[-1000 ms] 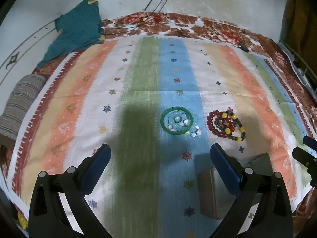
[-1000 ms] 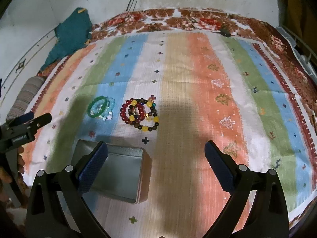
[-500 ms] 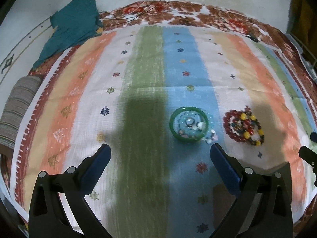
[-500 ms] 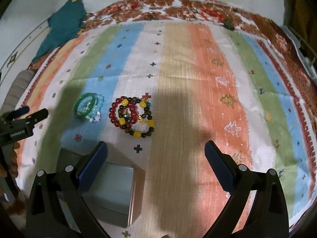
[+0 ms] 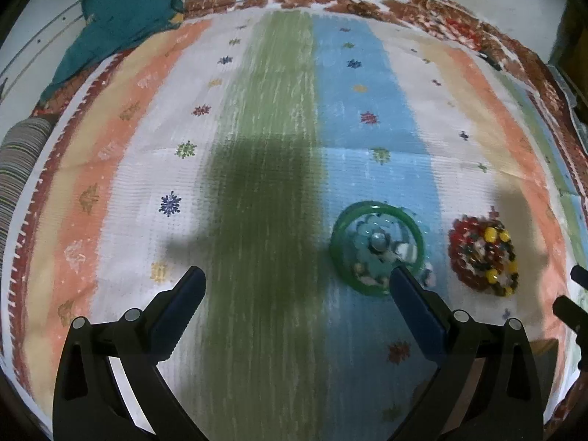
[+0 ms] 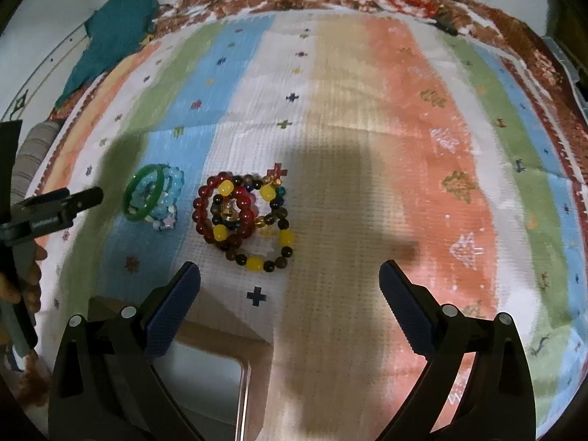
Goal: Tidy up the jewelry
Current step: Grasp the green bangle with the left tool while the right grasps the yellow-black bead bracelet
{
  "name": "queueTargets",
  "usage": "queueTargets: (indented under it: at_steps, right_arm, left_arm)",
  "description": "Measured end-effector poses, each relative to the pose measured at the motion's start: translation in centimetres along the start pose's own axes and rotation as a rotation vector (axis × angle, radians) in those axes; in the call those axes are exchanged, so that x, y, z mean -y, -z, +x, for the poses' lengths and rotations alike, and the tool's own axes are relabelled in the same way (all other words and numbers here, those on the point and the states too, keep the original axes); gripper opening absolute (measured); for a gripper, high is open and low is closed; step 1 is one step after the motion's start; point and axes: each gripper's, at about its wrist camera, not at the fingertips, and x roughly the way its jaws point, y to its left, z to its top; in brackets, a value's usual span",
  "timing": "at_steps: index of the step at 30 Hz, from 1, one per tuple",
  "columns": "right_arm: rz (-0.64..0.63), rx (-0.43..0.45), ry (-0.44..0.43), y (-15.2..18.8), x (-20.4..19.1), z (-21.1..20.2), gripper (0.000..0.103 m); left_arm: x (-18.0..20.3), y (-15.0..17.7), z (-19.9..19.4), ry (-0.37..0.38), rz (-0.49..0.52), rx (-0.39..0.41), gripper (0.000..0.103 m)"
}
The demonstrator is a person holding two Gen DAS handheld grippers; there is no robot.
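Observation:
A green bangle [image 5: 376,248] with pale blue beads inside lies on the striped cloth; it also shows in the right wrist view [image 6: 142,192]. A pile of red, yellow and dark bead bracelets [image 6: 244,218] lies right of it, also seen in the left wrist view [image 5: 483,255]. My left gripper [image 5: 297,286] is open and empty, its right finger just in front of the bangle. My right gripper [image 6: 290,286] is open and empty, just short of the bead pile. A metal box [image 6: 217,375] sits under the right gripper's left finger.
A teal cloth [image 5: 121,18] lies at the far left corner. A striped cushion [image 5: 18,169] is at the left edge. The striped bedspread [image 6: 404,147] stretches wide to the right. The left gripper [image 6: 55,209] appears at the left of the right wrist view.
Both grippers have moved forward and lower toward the jewelry. The bangle and bead pile look larger and nearer. The metal box has slipped under the lower edge of the views.

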Motion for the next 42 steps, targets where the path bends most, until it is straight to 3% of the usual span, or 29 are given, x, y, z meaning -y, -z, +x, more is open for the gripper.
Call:
queueTargets:
  at_steps: [3,6,13,25,28,30,32,42]
  right_arm:
    - [0.003,-0.013,0.002,-0.5,0.2,1.0,0.098]
    - [0.009,-0.029,-0.002,-0.9,0.3,1.9,0.088]
    - [0.016,-0.05,0.005,-1.7,0.3,3.6,0.087]
    - [-0.006,-0.105,0.028,-2.0,0.2,7.0,0.06]
    - [-0.009,-0.103,0.042,-2.2,0.3,7.1,0.043]
    - [-0.007,-0.105,0.032,-2.3,0.4,7.0,0.031]
    - [-0.01,-0.109,0.024,-2.3,0.4,7.0,0.016]
    - [-0.031,-0.071,0.015,-2.3,0.1,5.1,0.012]
  left_arm:
    - [-0.3,-0.3,1.2,-0.015,-0.002,-0.016,0.095]
    - [-0.4,-0.5,2.2,-0.006,-0.004,-0.038,0.091]
    - [-0.2,-0.7,3.7,-0.007,0.022,-0.049,0.086]
    - [0.6,-1.2,5.4,-0.029,0.097,-0.043,0.069]
    - [0.6,-1.3,5.2,-0.021,0.092,-0.042,0.049]
    - [0.6,-1.2,5.1,-0.023,0.092,-0.041,0.024]
    - [0.8,-1.2,5.1,-0.02,0.097,-0.046,0.009]
    - [1.7,-0.6,3.1,-0.024,0.127,-0.002,0.006]
